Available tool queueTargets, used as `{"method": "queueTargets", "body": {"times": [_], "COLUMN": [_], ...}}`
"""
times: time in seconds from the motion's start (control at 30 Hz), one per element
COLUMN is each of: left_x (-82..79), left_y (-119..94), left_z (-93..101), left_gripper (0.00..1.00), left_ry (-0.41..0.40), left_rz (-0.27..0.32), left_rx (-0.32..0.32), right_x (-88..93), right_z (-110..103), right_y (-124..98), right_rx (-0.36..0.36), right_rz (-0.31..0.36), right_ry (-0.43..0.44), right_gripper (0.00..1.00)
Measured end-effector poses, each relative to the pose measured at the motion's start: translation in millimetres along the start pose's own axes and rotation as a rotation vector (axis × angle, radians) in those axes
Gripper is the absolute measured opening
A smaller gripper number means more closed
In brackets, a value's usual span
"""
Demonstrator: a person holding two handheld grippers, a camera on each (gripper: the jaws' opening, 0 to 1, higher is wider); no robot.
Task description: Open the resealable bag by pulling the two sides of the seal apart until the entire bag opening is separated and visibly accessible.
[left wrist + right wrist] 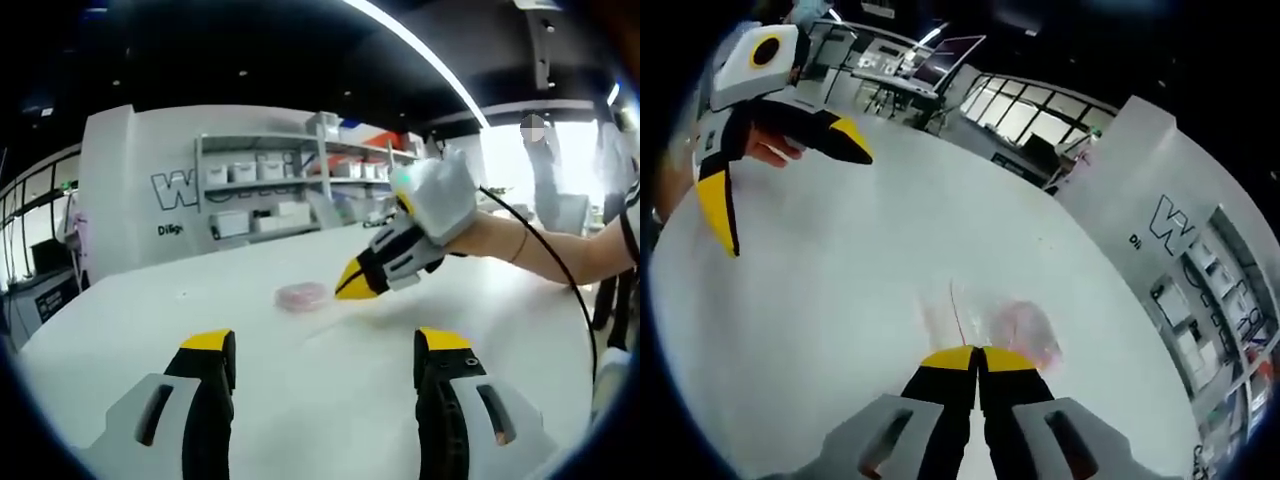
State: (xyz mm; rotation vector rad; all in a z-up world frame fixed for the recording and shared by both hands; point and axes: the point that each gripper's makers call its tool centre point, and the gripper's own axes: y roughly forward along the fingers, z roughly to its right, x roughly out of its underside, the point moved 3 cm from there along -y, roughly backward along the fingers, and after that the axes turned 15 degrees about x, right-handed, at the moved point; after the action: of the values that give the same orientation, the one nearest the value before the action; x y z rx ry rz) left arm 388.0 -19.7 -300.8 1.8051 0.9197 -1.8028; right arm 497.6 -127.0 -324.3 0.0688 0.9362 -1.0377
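While my right tongs (977, 358) pinch the bag (1015, 330) on the tabletop (820, 290), my open left tongs (325, 352) wait; opening is barely started.

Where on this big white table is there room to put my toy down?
Lots of room. The table is bare between the left tongs and the bag, and bare out to the edge by the shelves. It's crowded only at the bag, where the right tongs sit shut right beside it.
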Motion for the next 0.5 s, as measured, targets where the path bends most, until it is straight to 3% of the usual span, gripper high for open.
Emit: {"method": "queueTargets", "body": {"times": [0.5], "left_x": [2.2], "left_y": [1.0], "left_z": [0.6], "left_gripper": [0.72], "left_ry": [0.002], "left_rz": [-0.012], "left_rx": [0.003], "right_x": [0.9], "right_z": [-0.7], "right_y": [-7.7], "right_rx": [-0.013], "right_rz": [0.014], "right_ry": [0.070], "right_gripper": [0.00]}}
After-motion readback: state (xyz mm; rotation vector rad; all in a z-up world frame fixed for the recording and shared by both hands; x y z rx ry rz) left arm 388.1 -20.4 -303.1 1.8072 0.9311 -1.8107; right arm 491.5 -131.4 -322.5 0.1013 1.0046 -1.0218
